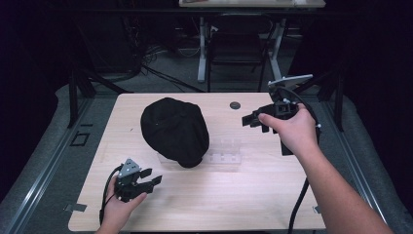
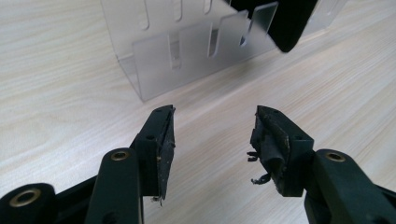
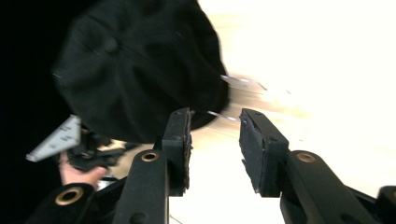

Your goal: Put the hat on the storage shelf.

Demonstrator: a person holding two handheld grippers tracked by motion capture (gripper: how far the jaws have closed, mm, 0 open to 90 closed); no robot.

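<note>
Cap (image 1: 174,130) sits draped over the clear acrylic stand (image 1: 225,155) near the middle of the wooden table (image 1: 219,204), and neither tool has hold of it. Left gripper (image 1: 150,181) stands with its jaws wide and nothing between them, low over the near left part of the table, aimed toward the stand's slotted wall (image 2: 187,51); its worn pads (image 2: 167,140) are bare. Right gripper (image 1: 254,120) hangs just off the cap's far right side, jaws parted to a middling gap with only tabletop showing between them (image 3: 215,135). That view is smeared and overexposed, so how near it is to the fabric is hard to judge. With both tools off the cap, which rests on its support, I'd say the hat is parked there, balanced by the stand alone, its edge overhanging the acrylic.
</note>
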